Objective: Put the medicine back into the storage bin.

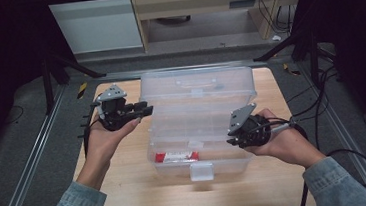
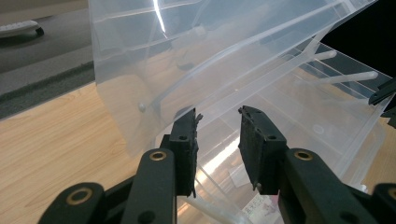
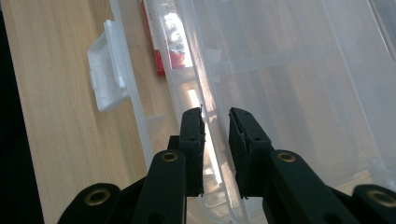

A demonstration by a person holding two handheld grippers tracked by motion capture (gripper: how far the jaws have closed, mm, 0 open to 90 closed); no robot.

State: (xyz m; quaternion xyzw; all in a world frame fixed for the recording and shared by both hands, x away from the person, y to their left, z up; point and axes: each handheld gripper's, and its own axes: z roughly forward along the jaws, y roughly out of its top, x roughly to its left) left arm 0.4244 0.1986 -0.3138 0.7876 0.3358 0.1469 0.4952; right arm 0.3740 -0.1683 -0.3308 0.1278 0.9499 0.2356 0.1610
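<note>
Both tools (image 1: 144,109) (image 1: 232,140) slightly spread at clear box (image 1: 202,169) sides, tilted lid (image 1: 197,89) between, red packet (image 1: 176,156) inside.

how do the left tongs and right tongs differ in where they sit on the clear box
The left tongs sit at the far left edge of the clear plastic box, beside its raised lid; the right tongs sit nearer, at the box's right wall. The left tongs straddle the lid's edge; the right tongs straddle the rim, closer to the red packet. Both show a gap, with clear plastic between the jaws.
</note>
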